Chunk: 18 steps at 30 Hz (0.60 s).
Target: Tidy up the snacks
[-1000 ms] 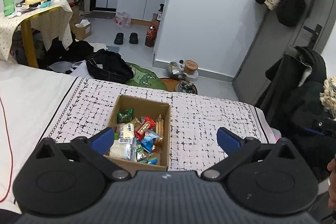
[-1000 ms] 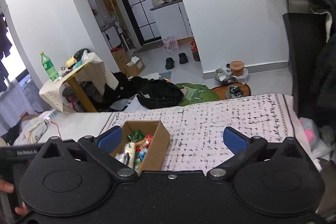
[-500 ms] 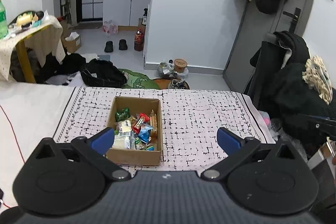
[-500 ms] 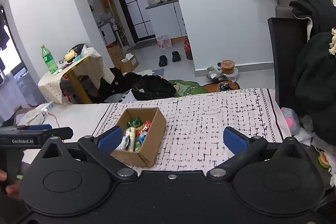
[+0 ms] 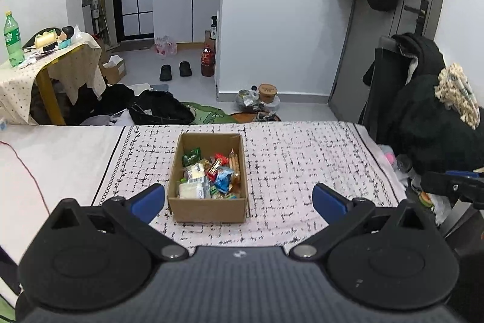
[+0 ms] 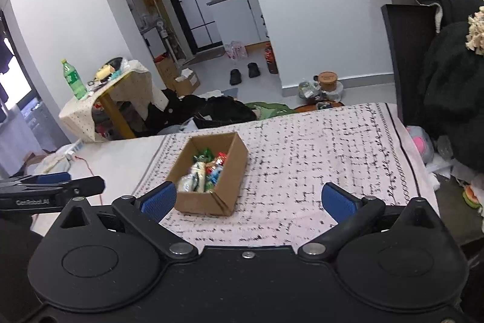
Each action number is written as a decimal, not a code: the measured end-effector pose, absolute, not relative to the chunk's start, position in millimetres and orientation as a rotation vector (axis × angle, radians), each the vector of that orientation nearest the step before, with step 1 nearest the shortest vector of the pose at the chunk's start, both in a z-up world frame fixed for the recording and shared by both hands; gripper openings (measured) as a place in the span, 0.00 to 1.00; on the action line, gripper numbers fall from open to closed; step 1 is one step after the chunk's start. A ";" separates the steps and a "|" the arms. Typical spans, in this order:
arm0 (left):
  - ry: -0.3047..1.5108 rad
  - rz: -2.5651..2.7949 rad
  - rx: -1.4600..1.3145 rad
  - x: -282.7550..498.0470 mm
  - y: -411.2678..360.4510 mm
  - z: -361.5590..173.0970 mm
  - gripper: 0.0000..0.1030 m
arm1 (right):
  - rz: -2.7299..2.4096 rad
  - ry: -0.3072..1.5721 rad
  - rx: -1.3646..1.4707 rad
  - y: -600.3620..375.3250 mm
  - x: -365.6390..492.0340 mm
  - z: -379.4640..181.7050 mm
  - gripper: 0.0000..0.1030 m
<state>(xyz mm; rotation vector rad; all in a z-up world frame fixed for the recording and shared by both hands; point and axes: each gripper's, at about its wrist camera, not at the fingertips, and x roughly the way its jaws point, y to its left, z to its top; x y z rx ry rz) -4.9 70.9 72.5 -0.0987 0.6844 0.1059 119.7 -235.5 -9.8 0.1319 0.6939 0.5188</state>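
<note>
Snacks [image 5: 210, 176], all lying inside the cardboard box [image 5: 208, 209] on the patterned cloth [image 5: 302, 165]: we are drawing both the left gripper [image 5: 239, 200] and right gripper [image 6: 248, 199], jaws apart and empty, back from the box, so nothing loose is left showing beside it.

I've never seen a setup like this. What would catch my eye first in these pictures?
Probably the open cardboard box of bright snack packets, alone in the middle of a black-and-white patterned cloth. Next, the blue-tipped fingers of the left gripper, spread wide at the bottom of its view with nothing between them; the right gripper looks the same.
</note>
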 end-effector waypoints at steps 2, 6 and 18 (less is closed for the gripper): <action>0.684 0.104 -0.099 -9.7 71.6 70.0 1.00 | 0.500 0.696 0.124 -236.7 116.1 -12.3 1.00; 0.695 0.108 -0.124 -12.7 75.9 64.7 1.00 | 0.487 0.694 0.146 -241.7 110.0 -17.7 1.00; 0.719 0.109 -0.169 -18.4 85.2 50.9 1.00 | 0.452 0.692 0.058 -229.7 91.3 -22.7 1.00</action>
